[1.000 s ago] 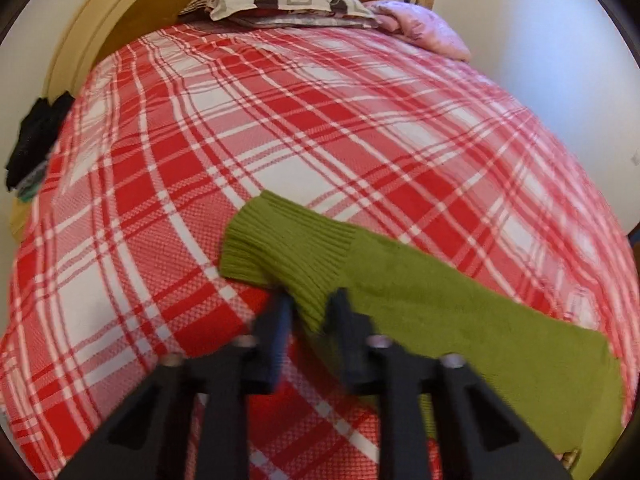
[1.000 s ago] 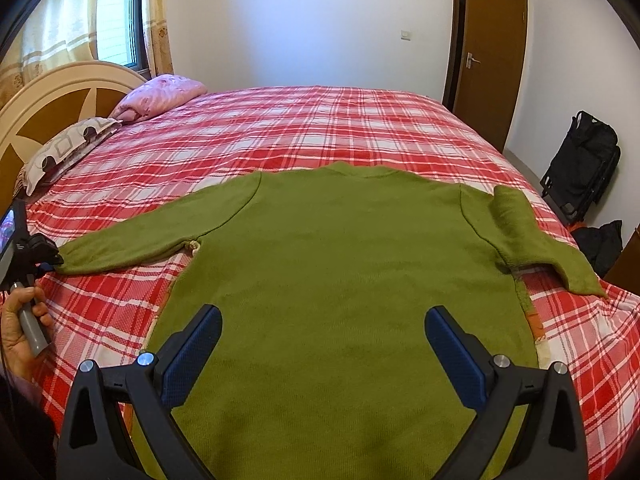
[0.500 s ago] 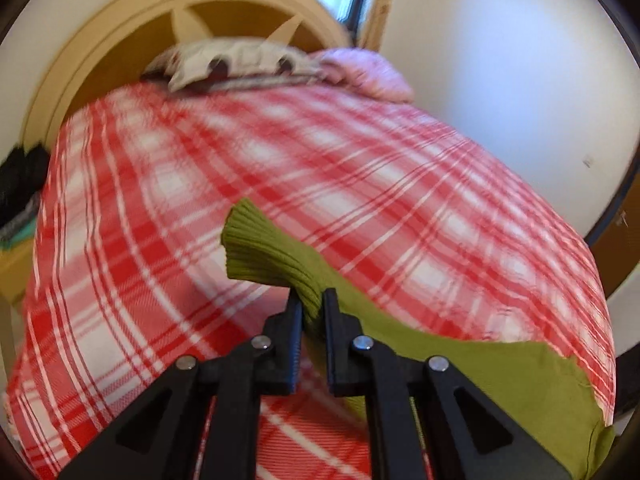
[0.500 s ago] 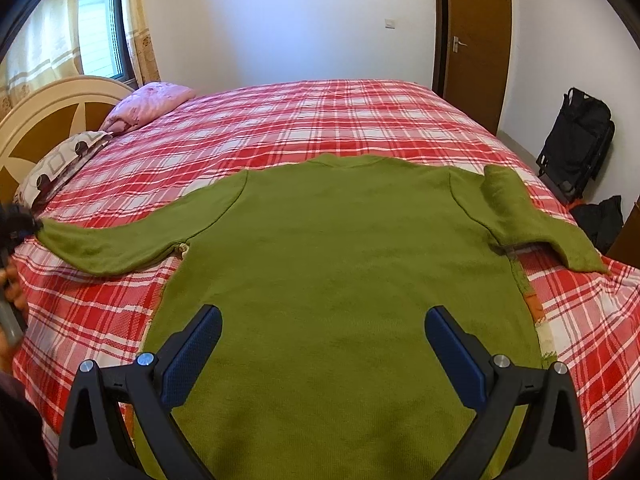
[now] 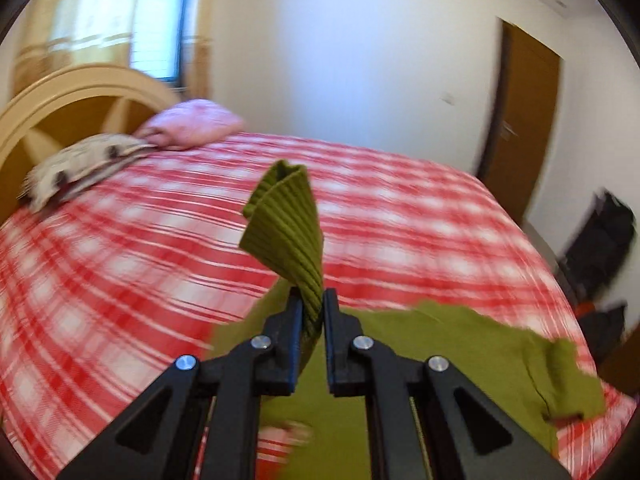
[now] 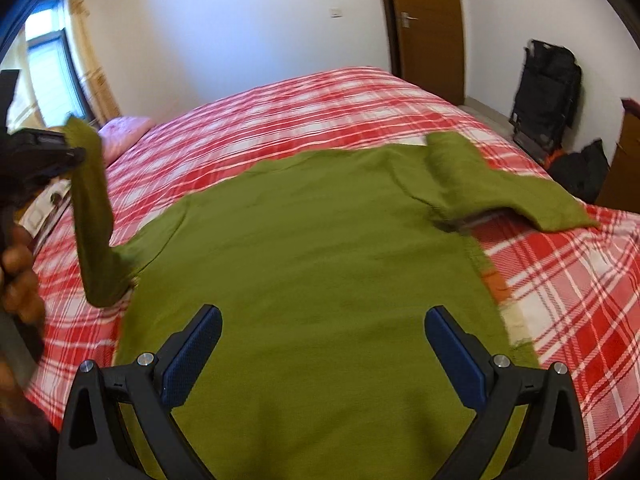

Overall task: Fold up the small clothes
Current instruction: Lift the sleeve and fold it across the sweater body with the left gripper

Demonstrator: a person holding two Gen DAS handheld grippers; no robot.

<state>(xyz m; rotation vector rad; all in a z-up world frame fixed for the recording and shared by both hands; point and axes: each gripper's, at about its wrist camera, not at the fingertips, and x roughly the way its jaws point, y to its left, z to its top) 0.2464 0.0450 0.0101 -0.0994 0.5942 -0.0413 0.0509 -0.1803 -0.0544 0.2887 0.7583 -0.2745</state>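
A green knit sweater (image 6: 320, 248) lies flat on the red plaid bed (image 6: 320, 104). My left gripper (image 5: 312, 312) is shut on the ribbed cuff (image 5: 286, 224) of its left sleeve and holds it up above the bed; the raised sleeve (image 6: 94, 216) hangs from that gripper (image 6: 70, 152) in the right wrist view. The right sleeve (image 6: 492, 184) lies folded back near the shoulder. My right gripper (image 6: 322, 328) is open and empty above the sweater's lower body. The sweater body also shows in the left wrist view (image 5: 420, 360).
Pillows (image 5: 120, 156) lie at the wooden headboard (image 5: 48, 100). A brown door (image 6: 424, 24) and a black bag (image 6: 548, 88) stand beyond the bed's far right side. A window (image 6: 44, 68) is at the left.
My left gripper has lifted the sleeve cuff off the bed and swung right toward the sweater's body. My right gripper has stayed open over the sweater.
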